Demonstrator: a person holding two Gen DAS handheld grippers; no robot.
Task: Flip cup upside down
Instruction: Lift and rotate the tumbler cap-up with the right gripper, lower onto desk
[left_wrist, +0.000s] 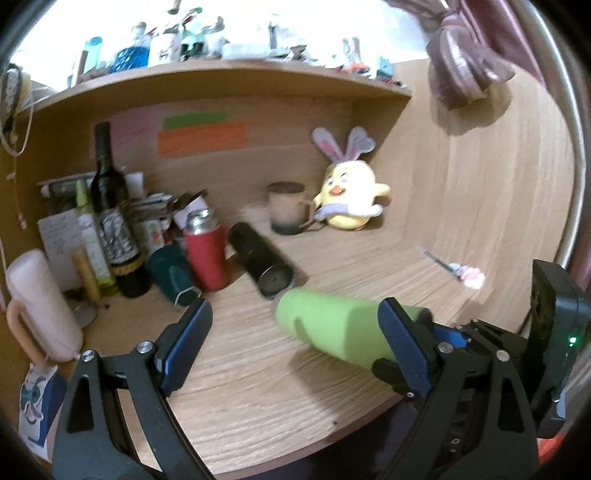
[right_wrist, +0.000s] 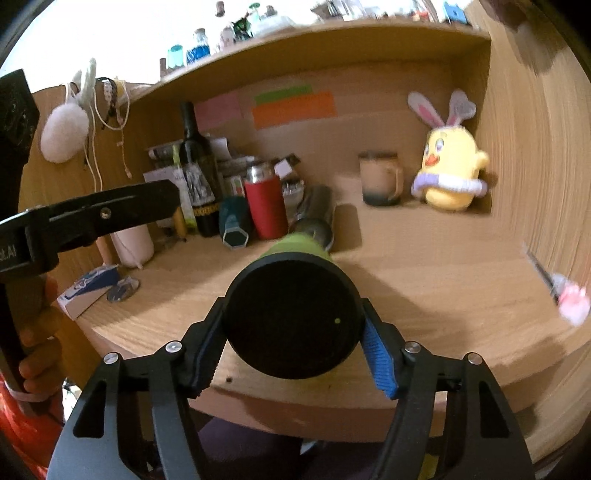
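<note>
The green cup (right_wrist: 291, 321) with a black lid lies level between my right gripper's (right_wrist: 291, 350) blue pads, lid end toward the camera, a little above the wooden desk (right_wrist: 443, 314). The right gripper is shut on it. In the left wrist view the same green cup (left_wrist: 332, 328) sticks out horizontally from the right gripper's fingers (left_wrist: 402, 350) at right. My left gripper (left_wrist: 295, 339) is open wide and empty, its left finger (left_wrist: 184, 343) to the cup's left. The cup is blurred.
At the back left stand a wine bottle (left_wrist: 110, 206), a red flask (left_wrist: 205, 251), a lying black flask (left_wrist: 262, 262), a teal cup (left_wrist: 171, 273) and a pink mug (left_wrist: 40, 302). A ceramic mug (left_wrist: 286, 212) and yellow plush chick (left_wrist: 349, 199) stand at the back. A pen (left_wrist: 454, 271) lies right.
</note>
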